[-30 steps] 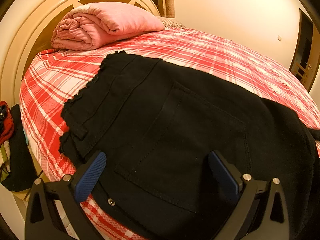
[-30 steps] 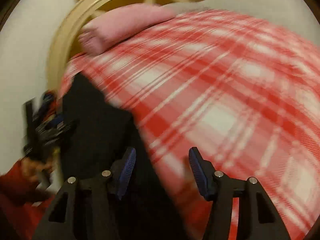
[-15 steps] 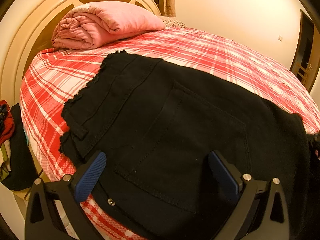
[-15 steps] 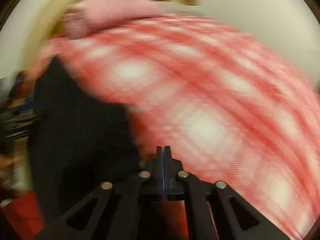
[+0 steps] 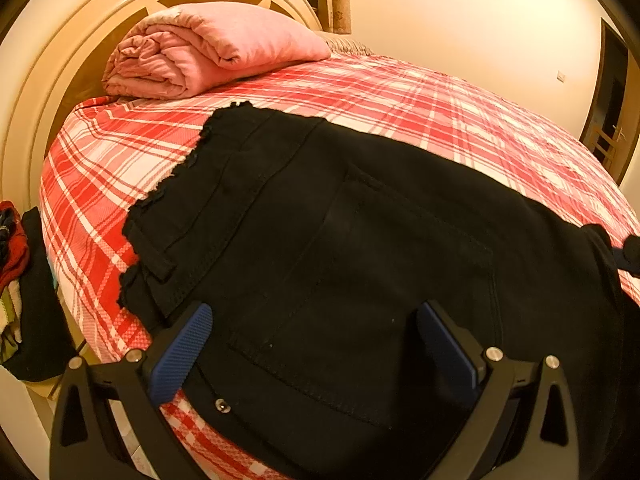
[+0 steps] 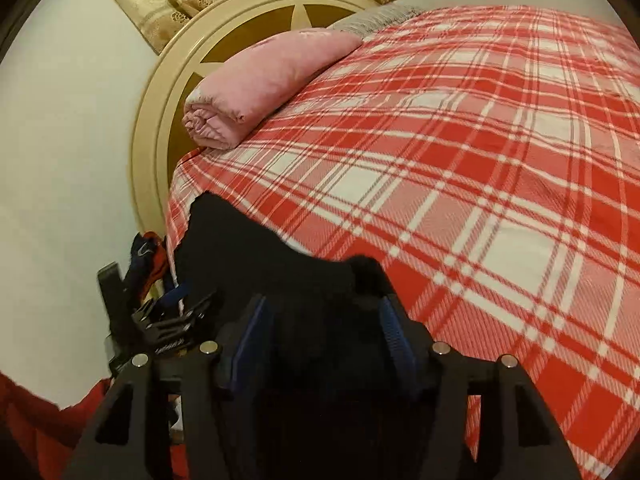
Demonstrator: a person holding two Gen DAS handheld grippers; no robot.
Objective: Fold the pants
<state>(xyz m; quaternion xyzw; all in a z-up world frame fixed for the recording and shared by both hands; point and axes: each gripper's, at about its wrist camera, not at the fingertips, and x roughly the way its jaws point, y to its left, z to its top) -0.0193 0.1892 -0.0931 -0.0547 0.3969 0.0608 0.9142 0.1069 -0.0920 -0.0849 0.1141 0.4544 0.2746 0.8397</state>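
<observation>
Black pants lie folded flat on the red plaid bed, back pocket up, frayed hems toward the headboard. My left gripper hovers open over the near part of the pants, its blue pads wide apart and gripping nothing. In the right wrist view the pants lie at the bed's left edge. My right gripper is over their near right corner. Its jaws are opening, with black cloth bunched between the blue pads. The left gripper shows at the left.
A rolled pink quilt rests against the round cream headboard. A pile of clothes sits beside the bed at the left. A doorway is at the far right. A red sleeve shows at lower left.
The right gripper stood open a second ago, was shut half a second ago, and is now apart again over the pants' corner; its view swung. The left gripper and pants stayed put.
</observation>
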